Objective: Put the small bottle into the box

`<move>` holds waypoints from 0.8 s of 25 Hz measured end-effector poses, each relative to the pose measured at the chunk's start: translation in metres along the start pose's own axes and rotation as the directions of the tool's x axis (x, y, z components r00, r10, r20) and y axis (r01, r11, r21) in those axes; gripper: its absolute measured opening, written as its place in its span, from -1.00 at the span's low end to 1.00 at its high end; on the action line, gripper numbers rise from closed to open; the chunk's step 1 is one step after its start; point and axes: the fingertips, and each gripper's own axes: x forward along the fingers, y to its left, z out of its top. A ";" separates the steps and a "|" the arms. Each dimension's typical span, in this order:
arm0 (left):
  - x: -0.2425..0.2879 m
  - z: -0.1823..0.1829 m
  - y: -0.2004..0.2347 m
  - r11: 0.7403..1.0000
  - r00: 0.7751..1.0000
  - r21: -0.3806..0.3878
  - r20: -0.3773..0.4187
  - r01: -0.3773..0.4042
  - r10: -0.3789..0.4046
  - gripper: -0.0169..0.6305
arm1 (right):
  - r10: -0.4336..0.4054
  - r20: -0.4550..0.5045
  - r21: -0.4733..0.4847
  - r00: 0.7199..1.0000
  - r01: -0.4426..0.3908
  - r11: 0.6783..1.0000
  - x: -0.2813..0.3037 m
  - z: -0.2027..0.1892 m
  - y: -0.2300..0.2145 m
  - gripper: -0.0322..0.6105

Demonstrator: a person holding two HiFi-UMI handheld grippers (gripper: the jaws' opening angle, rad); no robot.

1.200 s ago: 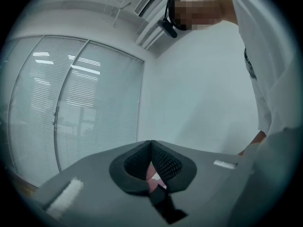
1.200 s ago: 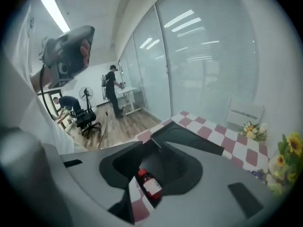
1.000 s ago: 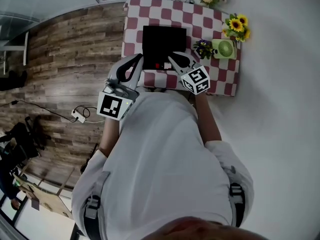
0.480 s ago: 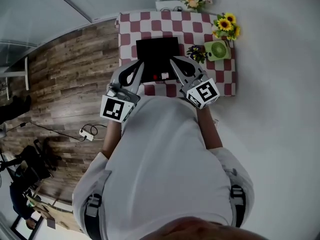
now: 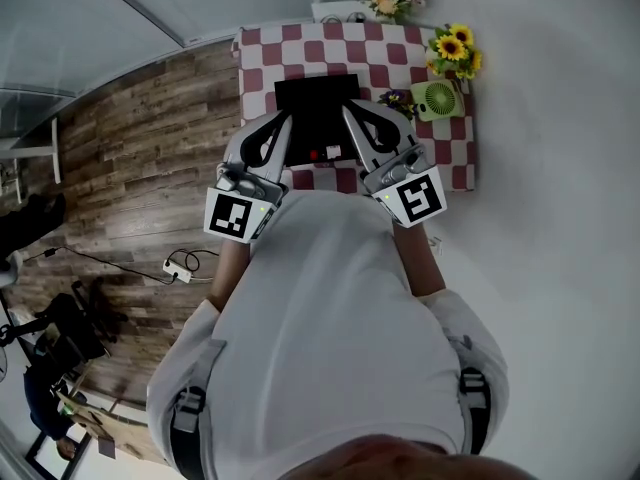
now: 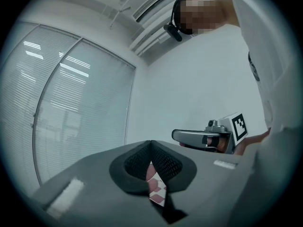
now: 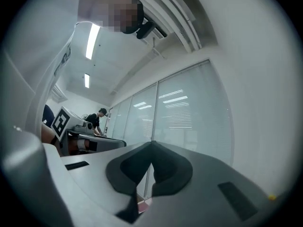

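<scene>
Right gripper swung level with left gripper; both jaws pressed together, empty | small bottle at near wall of box, inside or not unclear | risk: shut jaws knock it off near edge of bench

On the table the box sits in the middle. Just right of it is a potted plant, then a fan, with sunflowers behind the fan.

We see a red-and-white chequered table and a black box. By its right edge we see a green fan and yellow sunflowers.
</scene>
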 end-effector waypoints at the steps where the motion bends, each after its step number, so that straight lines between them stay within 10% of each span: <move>1: 0.001 0.001 0.001 1.000 1.000 0.004 0.002 -0.006 0.006 -0.94 | -0.004 0.001 -0.003 1.000 0.004 1.000 0.001 0.001 -0.001 -0.90; 20: 0.009 0.011 -0.001 0.999 0.999 0.016 0.013 -0.051 0.051 -0.94 | -0.024 -0.006 -0.032 1.000 0.024 0.999 -0.011 0.010 -0.013 -0.90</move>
